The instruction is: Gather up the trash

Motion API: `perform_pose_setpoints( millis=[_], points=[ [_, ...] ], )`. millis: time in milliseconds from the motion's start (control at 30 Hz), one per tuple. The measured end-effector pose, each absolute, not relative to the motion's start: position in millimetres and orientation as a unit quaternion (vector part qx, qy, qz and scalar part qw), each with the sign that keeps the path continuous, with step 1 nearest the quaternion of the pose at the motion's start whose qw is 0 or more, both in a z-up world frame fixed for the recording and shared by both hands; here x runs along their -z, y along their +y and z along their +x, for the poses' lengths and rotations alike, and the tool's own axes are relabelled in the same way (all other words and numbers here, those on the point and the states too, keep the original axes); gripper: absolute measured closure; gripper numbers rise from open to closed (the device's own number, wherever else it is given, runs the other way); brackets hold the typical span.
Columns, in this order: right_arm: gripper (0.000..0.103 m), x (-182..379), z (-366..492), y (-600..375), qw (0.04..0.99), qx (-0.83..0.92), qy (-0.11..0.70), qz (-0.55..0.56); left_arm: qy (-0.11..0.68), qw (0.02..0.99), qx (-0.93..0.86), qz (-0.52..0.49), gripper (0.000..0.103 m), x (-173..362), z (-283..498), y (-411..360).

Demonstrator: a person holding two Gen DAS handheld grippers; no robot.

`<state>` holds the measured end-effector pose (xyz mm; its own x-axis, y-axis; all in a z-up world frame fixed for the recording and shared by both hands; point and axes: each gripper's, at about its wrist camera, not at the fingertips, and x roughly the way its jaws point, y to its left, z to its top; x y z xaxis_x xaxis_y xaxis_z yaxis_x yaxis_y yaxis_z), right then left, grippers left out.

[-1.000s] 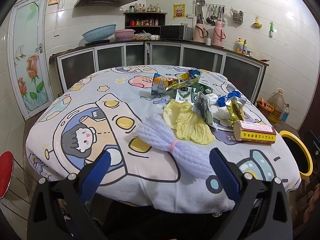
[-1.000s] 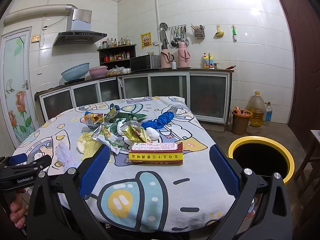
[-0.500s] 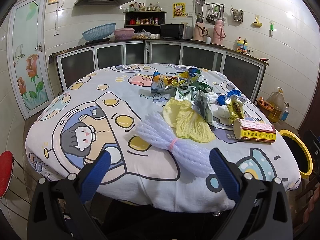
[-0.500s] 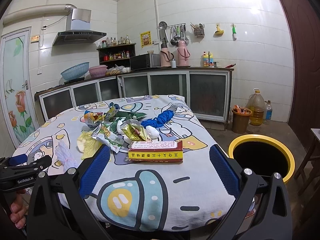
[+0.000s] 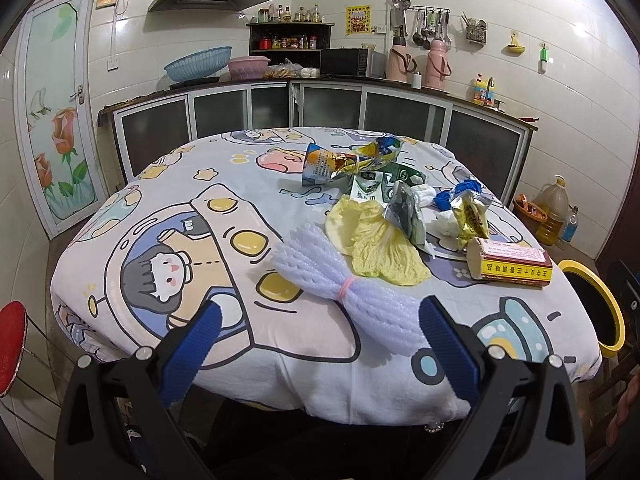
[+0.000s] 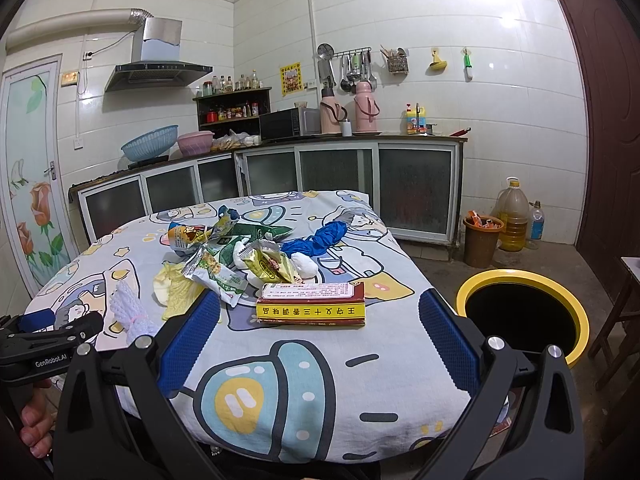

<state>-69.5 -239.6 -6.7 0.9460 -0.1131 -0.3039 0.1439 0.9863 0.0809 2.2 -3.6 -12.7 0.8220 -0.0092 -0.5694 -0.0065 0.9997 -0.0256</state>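
Trash lies on a round table with a cartoon cloth (image 5: 224,240): a white foam net bundle (image 5: 344,292), yellow cabbage leaves (image 5: 376,240), snack wrappers (image 5: 344,160), a blue glove (image 6: 324,236) and a red-and-yellow box (image 6: 312,305). A yellow-rimmed bin (image 6: 524,312) stands on the floor right of the table. My left gripper (image 5: 318,320) is open and empty at the near table edge, just before the foam net. My right gripper (image 6: 320,320) is open and empty, just before the box.
Kitchen counters with glass-front cabinets (image 6: 340,176) run behind the table. A brown waste basket (image 6: 482,240) and an oil jug (image 6: 512,216) stand by the far right wall. A red stool (image 5: 12,344) is at the left. The left gripper shows in the right wrist view (image 6: 48,340).
Both grippers have crept slightly forward toward the table; the trash has not moved and both grippers stay open.
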Motion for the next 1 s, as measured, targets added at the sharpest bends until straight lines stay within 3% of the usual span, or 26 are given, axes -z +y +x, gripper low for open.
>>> perform_pose_setpoints(
  millis=[1000],
  points=[
    [0.007,-17.3,-56.5,-271.1,0.983,0.007,0.172,0.059,0.309,0.948,0.061,-0.050,0.008,8.9,-1.6,6.1]
  ],
)
